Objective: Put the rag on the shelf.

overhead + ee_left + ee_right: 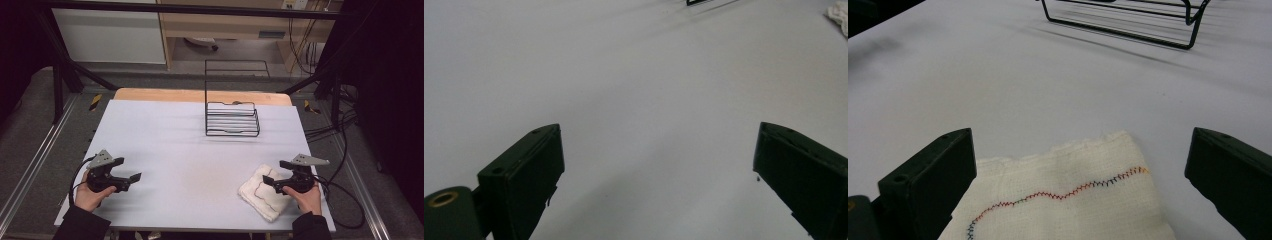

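White worktop [175, 145] on grey floor [30, 120]; wire rack [232, 119] far side; folded cloth [260, 192] between spread right tool [271, 181]; left tool [129, 169] spread

A lab or test room is shown. The table [165, 145] is boxed in by a black metal frame [200, 9] with rails at the sides. Many cables [305, 45] are hung at the back by a wooden desk [225, 25]. Grey carpet [30, 110] is seen on the floor, with yellow and black tape [95, 101] stuck down.
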Tool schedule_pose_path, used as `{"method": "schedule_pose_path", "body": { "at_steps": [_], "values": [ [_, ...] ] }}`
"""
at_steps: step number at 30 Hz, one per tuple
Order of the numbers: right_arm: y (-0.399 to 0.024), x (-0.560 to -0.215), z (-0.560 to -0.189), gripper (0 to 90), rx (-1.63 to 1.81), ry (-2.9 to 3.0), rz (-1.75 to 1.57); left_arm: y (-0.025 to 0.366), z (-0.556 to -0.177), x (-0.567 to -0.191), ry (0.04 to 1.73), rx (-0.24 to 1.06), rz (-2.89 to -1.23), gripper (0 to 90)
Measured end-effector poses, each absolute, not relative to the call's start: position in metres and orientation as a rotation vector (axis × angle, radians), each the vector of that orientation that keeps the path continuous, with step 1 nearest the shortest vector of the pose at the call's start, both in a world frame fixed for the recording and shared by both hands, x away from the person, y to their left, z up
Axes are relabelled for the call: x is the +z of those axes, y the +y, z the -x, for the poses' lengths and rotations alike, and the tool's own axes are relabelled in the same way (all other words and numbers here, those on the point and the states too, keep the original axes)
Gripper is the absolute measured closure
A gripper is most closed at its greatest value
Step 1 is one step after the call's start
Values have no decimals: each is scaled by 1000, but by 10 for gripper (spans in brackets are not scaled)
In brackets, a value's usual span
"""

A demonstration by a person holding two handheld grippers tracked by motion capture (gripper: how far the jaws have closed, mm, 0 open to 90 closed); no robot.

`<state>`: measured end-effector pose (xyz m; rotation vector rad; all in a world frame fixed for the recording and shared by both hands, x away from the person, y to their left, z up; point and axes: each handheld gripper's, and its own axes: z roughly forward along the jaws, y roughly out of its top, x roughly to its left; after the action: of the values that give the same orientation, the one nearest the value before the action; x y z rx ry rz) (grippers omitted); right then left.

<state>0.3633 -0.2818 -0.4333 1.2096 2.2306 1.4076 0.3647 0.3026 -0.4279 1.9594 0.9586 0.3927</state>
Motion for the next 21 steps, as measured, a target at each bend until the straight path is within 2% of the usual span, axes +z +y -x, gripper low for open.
{"method": "schedule_pose_path", "body": {
  "at_steps": [11,16,19,21],
  "values": [
    [-280,-435,-364,24,1365,2257,-1214,298,-364,-429,955,400,-1980,62],
    [-273,-433,-366,109,1325,2273,-1202,295,-363,-430,962,398,-1978,65],
    [-271,-433,-367,128,1311,2276,-1191,294,-364,-430,959,396,-1988,66],
    [-268,-433,-373,177,1287,2266,-1207,294,-364,-431,961,392,-1991,66]
  ]
}}
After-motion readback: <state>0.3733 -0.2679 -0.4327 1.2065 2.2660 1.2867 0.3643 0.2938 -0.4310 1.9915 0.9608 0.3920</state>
